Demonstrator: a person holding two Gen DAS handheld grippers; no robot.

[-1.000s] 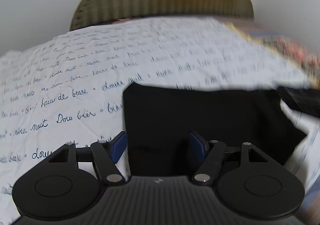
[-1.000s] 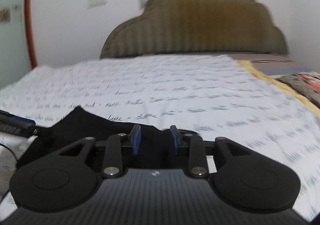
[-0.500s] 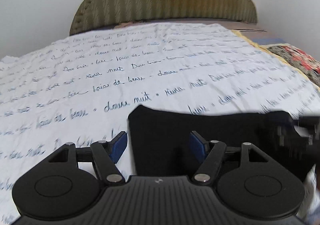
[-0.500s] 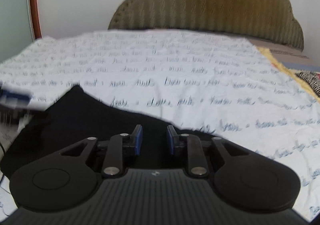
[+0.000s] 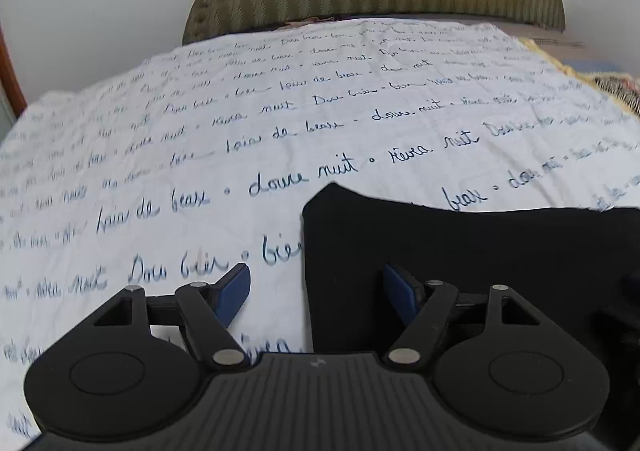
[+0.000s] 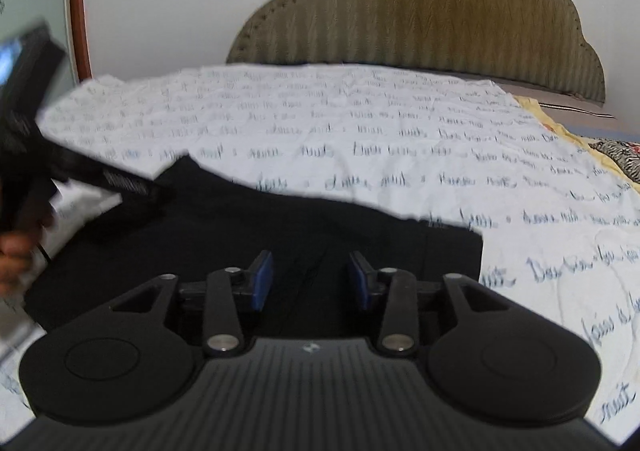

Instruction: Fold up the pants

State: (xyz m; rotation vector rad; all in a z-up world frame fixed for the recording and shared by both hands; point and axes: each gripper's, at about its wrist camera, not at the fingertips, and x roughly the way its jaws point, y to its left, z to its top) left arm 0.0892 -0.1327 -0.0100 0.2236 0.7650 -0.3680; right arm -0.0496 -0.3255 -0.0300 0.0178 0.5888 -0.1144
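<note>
The black pants [image 5: 460, 243] lie folded flat in a rectangle on the bed sheet. My left gripper [image 5: 316, 291] is open and empty, hovering over the pants' left edge, one finger over the sheet and one over the cloth. In the right wrist view the pants [image 6: 280, 227] spread below my right gripper [image 6: 310, 281], which is open and empty above their near part. The left gripper's body [image 6: 36, 155] shows blurred at the left of that view, with a bit of the hand holding it.
The bed has a white sheet [image 5: 280, 111] printed with blue handwriting. An olive padded headboard [image 6: 432, 11] stands at the far end against a white wall. A yellow and patterned blanket [image 6: 592, 147] lies at the right edge.
Both grippers have risen and pulled back a little from the folded pants. The right gripper's jaws have opened wider. The left gripper has shifted left, so the pants sit further right in its view.
</note>
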